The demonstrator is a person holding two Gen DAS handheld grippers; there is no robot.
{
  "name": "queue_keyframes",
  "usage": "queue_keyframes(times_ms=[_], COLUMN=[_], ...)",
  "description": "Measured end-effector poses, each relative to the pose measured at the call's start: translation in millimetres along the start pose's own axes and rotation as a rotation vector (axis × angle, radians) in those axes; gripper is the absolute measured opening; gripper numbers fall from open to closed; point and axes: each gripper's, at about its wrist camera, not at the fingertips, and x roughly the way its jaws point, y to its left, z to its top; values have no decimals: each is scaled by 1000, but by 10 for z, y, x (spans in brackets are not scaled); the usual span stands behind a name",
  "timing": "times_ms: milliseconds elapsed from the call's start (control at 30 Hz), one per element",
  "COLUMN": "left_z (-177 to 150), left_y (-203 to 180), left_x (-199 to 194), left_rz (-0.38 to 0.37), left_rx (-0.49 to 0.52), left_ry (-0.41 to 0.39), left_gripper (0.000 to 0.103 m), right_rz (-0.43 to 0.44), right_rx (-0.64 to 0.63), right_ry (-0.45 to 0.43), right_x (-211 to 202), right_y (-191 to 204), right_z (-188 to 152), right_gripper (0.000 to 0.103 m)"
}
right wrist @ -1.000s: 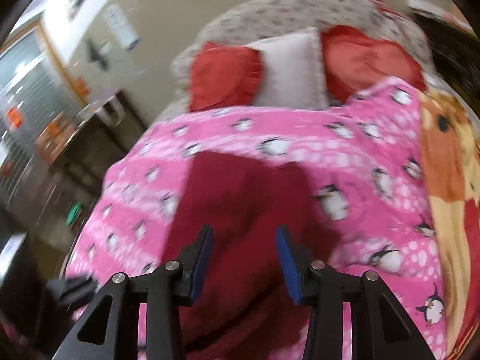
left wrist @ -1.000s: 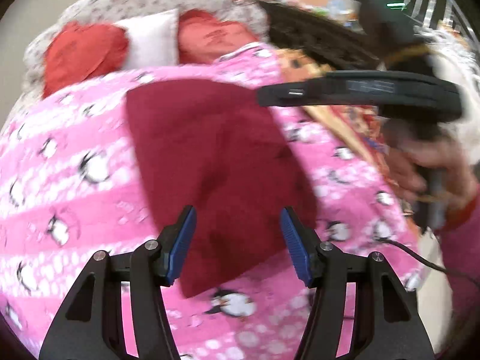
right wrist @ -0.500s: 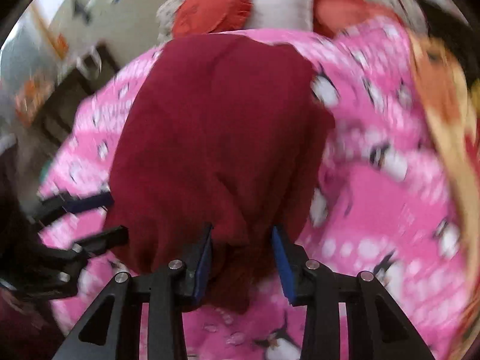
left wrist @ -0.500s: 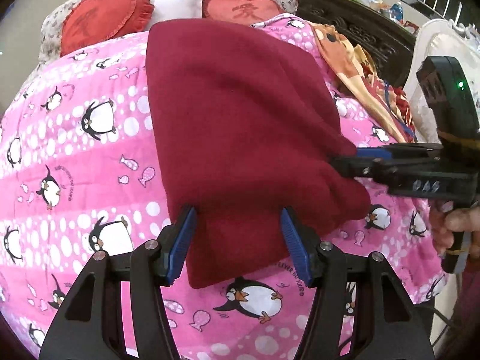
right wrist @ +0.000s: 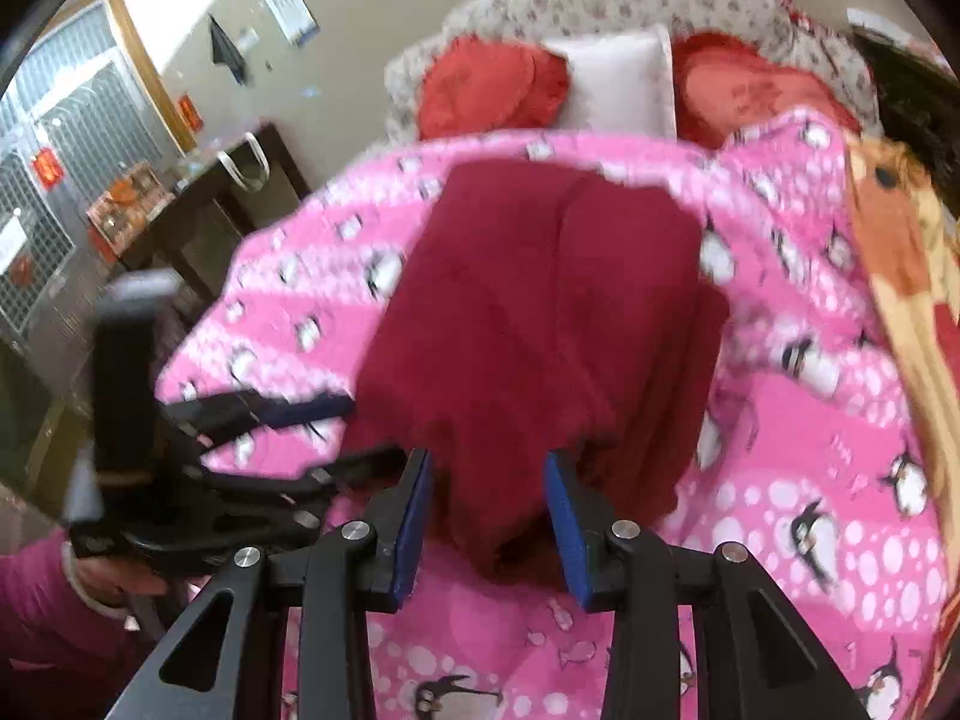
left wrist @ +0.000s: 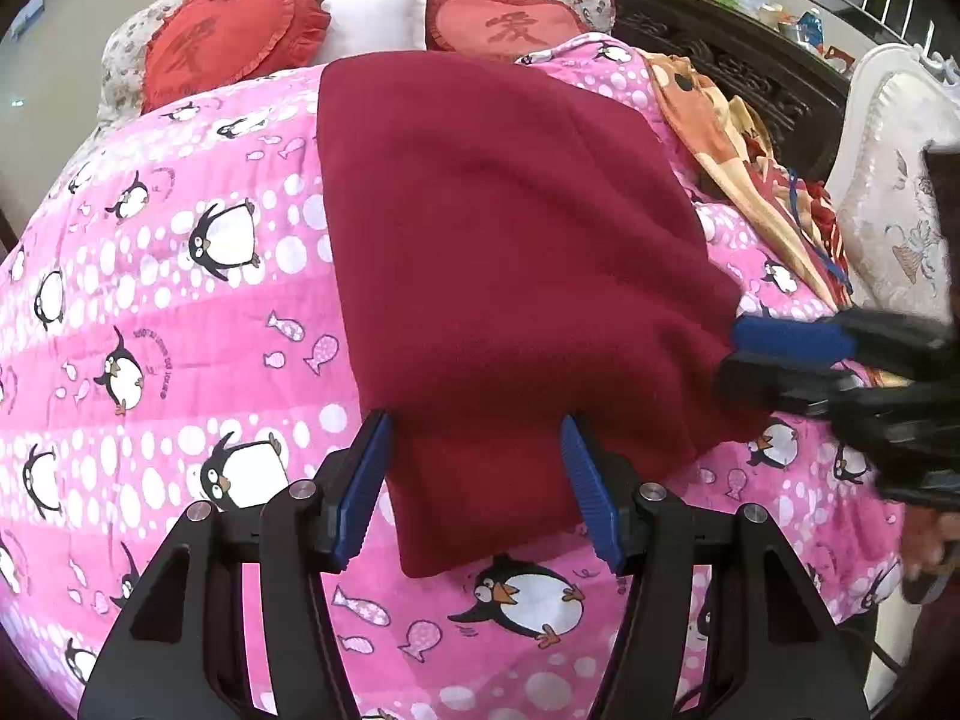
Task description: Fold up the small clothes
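A dark red fleece garment (left wrist: 510, 240) (right wrist: 540, 312) lies folded lengthwise on a pink penguin blanket (left wrist: 180, 360). My left gripper (left wrist: 474, 480) stands open astride the garment's near left corner. The cloth lies flat between its pads, and the left pad is clear of it. In the right wrist view the left gripper (right wrist: 372, 427) comes in from the left. My right gripper (right wrist: 486, 516) is shut on the garment's near right corner, with bunched fleece filling the gap between its pads. From the left wrist view the right gripper (left wrist: 732, 354) reaches in sideways at that corner.
Two red heart cushions (left wrist: 228, 42) and a white pillow (left wrist: 372, 18) sit at the head of the bed. An orange patterned blanket (left wrist: 720, 138) lies along the right side, next to a white chair (left wrist: 888, 180). A dark table (right wrist: 240, 192) stands to the left.
Both grippers have sunk to the garment's near edge. The right gripper came down from above to the right corner, and its jaws narrowed a little around the cloth.
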Motion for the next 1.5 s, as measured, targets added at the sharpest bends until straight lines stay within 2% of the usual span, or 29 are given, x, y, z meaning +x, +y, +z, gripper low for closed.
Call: queue_keyframes(times_ms=[100, 267, 367, 467, 500, 533, 600, 733, 833, 900, 967, 1167, 1200, 1233, 1267, 1333, 1433, 1500], left_z=[3, 10, 62, 169, 211, 255, 326, 440, 485, 511, 534, 605, 608, 612, 616, 620, 614, 604], left_y=[-9, 3, 121, 352, 427, 498, 598, 664, 634, 622, 612, 594, 591, 587, 572, 549, 556, 571], left_x=[13, 7, -113, -180, -156, -116, -20, 180, 252, 329, 414, 549, 564, 571, 572, 552, 416, 278], left_rz=[0, 2, -38, -100, -115, -128, -154, -215, -220, -229, -232, -253, -259, -260, -256, -264, -268, -274], left_rx=[9, 11, -28, -108, -137, -167, -213, -255, -240, -239, -237, -257, -263, -264, -261, -260, -251, -245], left_ry=[2, -1, -51, -98, -98, -93, -81, -45, -47, -43, -31, -29, -29, -28, -31, -37, -42, -44], left_gripper=[58, 58, 58, 60, 60, 60, 60, 60, 69, 71, 73, 81, 81, 80, 77, 68, 52, 47], right_rz=[-69, -22, 68, 103, 119, 127, 149, 170, 194, 214, 245, 265, 270, 282, 298, 273, 268, 295], right_rx=[29, 80, 103, 159, 204, 238, 321, 410, 437, 442, 440, 407, 398, 391, 390, 393, 401, 411], right_ry=[37, 31, -28, -134, -175, -192, -185, -110, -125, -130, -128, -123, -127, -133, -139, -156, -175, -181], right_x=[170, 157, -74, -284, -310, -291, -127, 320, 493, 576, 636, 698, 700, 701, 704, 655, 531, 432], right_y=[-196, -322, -331, -444, -540, -606, -791, -1043, -1160, -1194, -1193, -1124, -1102, -1086, -1067, -1019, -943, -906], right_z=[-81, -117, -84, -15, 23, 41, 130, 281, 323, 348, 370, 406, 408, 415, 422, 418, 409, 404], right_gripper=[36, 36, 42, 62, 77, 85, 86, 86, 87, 89, 90, 90, 86, 67, 61, 53, 47, 45])
